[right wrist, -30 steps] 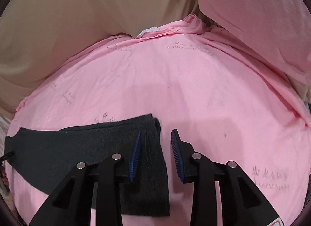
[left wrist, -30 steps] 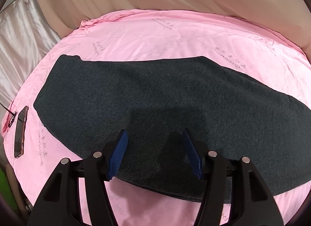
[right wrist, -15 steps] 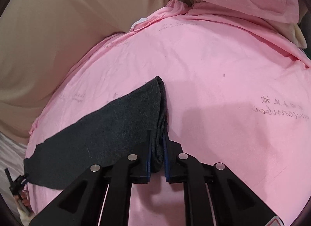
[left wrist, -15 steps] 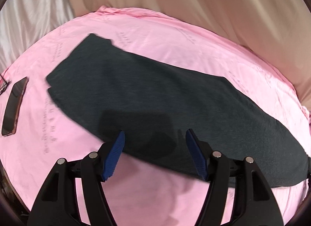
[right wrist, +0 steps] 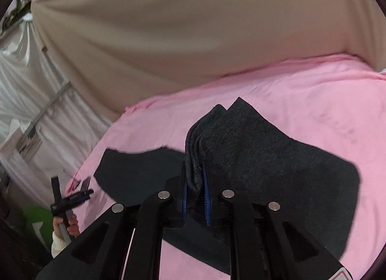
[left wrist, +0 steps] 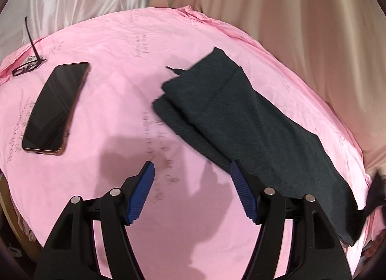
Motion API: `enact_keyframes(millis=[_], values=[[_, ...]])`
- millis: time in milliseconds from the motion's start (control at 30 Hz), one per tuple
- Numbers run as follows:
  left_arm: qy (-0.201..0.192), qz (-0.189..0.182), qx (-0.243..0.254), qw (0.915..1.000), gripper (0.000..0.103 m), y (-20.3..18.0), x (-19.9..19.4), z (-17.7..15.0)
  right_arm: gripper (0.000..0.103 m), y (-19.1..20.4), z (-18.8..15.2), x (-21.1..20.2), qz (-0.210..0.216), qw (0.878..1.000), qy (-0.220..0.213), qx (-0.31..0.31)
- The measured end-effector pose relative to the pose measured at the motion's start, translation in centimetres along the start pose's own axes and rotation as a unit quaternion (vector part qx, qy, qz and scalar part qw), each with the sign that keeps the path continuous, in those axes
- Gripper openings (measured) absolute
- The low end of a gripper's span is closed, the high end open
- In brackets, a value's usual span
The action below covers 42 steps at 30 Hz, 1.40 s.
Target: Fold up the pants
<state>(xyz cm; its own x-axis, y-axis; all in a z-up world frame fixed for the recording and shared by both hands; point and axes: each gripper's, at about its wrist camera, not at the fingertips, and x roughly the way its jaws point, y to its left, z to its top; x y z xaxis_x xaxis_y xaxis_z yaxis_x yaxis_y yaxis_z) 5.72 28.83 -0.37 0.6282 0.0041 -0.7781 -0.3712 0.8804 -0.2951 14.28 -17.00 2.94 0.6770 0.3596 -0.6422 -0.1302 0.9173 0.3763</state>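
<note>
The dark grey pants are laid lengthwise across the pink bedsheet, already doubled so that one leg lies on the other; the waist end is seen toward the middle of the sheet in the left wrist view, with a short drawstring tip protruding beside it. In the right wrist view, a bunched fold of the same pants is raised off the sheet and draped forward over the flat part, evidently so that one end can be carried toward the other.

The right gripper is clamped on that bunched fold, several layers of fabric being pressed between its blue pads; its jaws have just been easing slightly wider while fabric is retained between them. The left gripper is held apart, with only bare sheet between its pads and the nearer edge of the pants just beside its right-hand pad. It is judged to be placed there to pin or catch that edge.

A smartphone lies face up on the sheet, well apart from the pants, and eyeglasses rest near the sheet's far edge. Beige curtains hang behind the bed.
</note>
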Motion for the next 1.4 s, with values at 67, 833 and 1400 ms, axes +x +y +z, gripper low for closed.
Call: enact_keyframes(millis=[67,833,1400], values=[[0.001,-0.010,0.003,1.0000,0.068,0.5,-0.2,0.0,0.020,1.7,-1.8,4.1,-0.031,0.998,0.057,-0.027],[0.048,-0.105,0.083,0.9898,0.074,-9.4,0.4,-4.4,0.015,-11.5,-13.3,-7.9,-0.052,0.961,-0.092,0.257],[0.059,-0.075,0.056,0.9939,0.079,-8.7,1.7,-4.8,0.033,-12.0,-14.7,-16.1,-0.237,0.940,-0.123,0.213]])
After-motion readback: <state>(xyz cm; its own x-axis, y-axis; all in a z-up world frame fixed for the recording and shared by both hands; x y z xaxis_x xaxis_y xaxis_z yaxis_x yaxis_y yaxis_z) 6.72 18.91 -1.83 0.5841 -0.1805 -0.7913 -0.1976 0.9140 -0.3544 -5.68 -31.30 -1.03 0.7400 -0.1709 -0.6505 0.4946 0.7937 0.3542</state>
